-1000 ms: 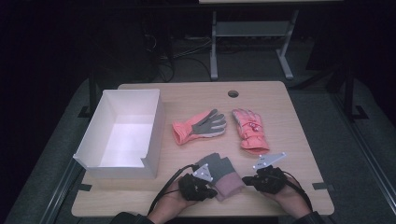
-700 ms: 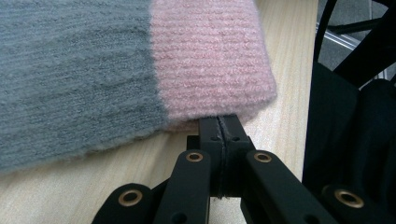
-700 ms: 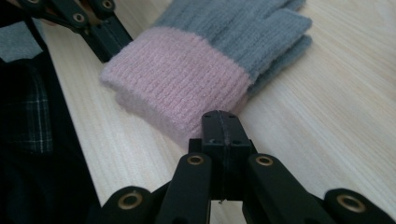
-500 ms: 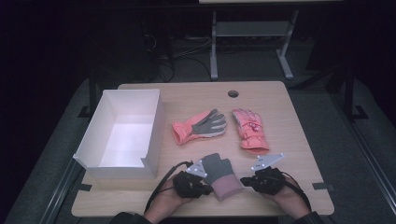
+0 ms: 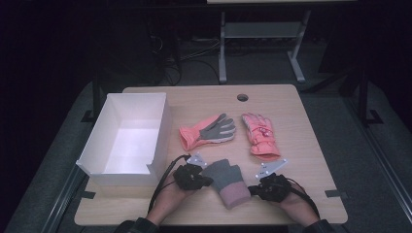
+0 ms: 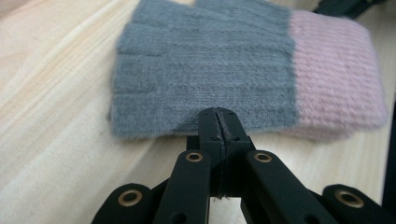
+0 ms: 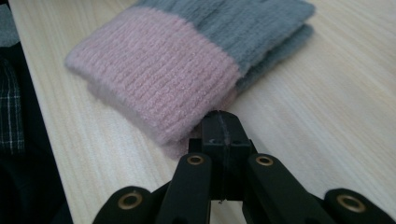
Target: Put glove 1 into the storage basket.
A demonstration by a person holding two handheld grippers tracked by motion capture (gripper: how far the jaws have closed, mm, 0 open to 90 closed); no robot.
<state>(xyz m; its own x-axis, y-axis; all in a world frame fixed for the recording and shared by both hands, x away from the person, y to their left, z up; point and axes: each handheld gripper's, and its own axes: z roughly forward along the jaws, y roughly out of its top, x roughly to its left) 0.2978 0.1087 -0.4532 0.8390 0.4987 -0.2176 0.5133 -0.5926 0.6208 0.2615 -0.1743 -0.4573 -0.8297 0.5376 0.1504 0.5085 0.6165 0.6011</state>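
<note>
The wooden worktop (image 5: 301,145) carries everything, with a round cable hole (image 5: 242,97) near its far edge. The largest thing on it is the open white box (image 5: 125,138) at the left, its mouth facing up and within easy reach of the left hand, probably so the gloves can be dropped in.

In the middle lie two orange-pink gloves flat and apart from each other: one with a grey palm (image 5: 208,131), fingers pointing toward the far right, and a padded one (image 5: 260,136) with its cuff toward the person. It bears a small darker patch, too small to read as writing.

Nearest the person lies the grey knitted glove with a pink cuff (image 5: 227,182), flat on the wood and apparently doubled, since the right gripper view shows two grey layers (image 7: 275,42) stacked. Its cuff points toward the near edge, its fingers away.

The left tool (image 5: 208,180) sits at the glove's grey side with its jaws shut together, tips just at the knit's edge and pinching nothing that I can make out (image 6: 218,122). The right tool (image 5: 253,188) is likewise closed tight, empty, its tips beside the pink cuff (image 7: 219,123). Flanking the glove this way looks like a setup for squaring or lifting it.

No brand, label or legible lettering appears anywhere.
</note>
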